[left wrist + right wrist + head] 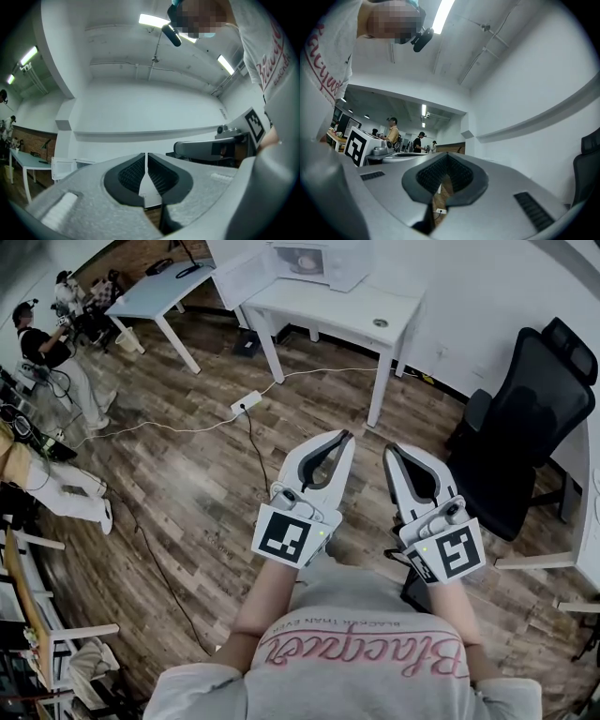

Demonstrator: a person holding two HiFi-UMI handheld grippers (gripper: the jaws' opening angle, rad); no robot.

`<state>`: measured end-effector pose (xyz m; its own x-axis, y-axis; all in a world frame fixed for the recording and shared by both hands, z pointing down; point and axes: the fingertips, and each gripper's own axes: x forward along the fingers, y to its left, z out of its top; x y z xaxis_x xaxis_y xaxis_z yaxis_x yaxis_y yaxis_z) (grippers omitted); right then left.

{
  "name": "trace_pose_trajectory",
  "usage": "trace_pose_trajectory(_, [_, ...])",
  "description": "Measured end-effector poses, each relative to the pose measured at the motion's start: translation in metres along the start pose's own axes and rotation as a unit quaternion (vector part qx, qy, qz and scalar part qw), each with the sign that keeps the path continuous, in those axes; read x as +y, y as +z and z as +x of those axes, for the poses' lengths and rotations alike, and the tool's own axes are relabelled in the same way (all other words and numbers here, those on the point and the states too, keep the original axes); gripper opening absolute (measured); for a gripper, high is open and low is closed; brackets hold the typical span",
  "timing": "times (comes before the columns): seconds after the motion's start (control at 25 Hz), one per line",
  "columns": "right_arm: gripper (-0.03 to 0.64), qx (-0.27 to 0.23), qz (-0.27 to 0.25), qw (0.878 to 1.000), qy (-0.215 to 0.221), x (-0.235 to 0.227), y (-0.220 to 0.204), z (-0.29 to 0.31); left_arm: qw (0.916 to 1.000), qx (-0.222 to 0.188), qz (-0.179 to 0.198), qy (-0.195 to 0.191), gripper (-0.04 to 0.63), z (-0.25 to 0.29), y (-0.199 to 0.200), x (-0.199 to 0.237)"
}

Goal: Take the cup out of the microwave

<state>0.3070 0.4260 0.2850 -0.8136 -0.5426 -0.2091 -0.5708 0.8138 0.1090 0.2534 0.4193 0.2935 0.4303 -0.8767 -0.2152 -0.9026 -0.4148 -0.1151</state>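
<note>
While I was crossing the room toward the microwave (328, 263) on the far white table (375, 310), the left gripper (343, 437) and right gripper (391, 452) were both clamped together, empty. What looked like the cup (305, 261) sat inside. Next, I judged, came closing in and spreading one pair of jaws.

The white microwave (314, 263) stands on the far white desk (347, 310), door swung open, contents too small to tell.

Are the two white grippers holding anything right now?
No, nothing is held. The white left gripper and the white right gripper are both shut, with nothing between their jaws.
</note>
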Motion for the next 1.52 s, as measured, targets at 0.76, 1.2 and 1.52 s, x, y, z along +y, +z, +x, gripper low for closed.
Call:
trace_pose_trajectory(0.76, [0.011,0.022,0.008,0.999,0.049,0.01,-0.039,0.116,0.9992,0.013,0.0,0.038,0.003,0.014,-0.027,0.115])
trace_pose_trajectory(1.2, [0.011,0.027,0.032,0.998,0.04,0.016,-0.056,0.188,0.9994,0.021,-0.01,0.026,0.003,0.019,-0.041,0.186])
trace_pose_trajectory(1.52, [0.012,0.049,0.016,0.997,0.054,0.03,-0.066,0.218,0.9994,0.02,-0.016,0.021,0.003,0.016,-0.042,0.214])
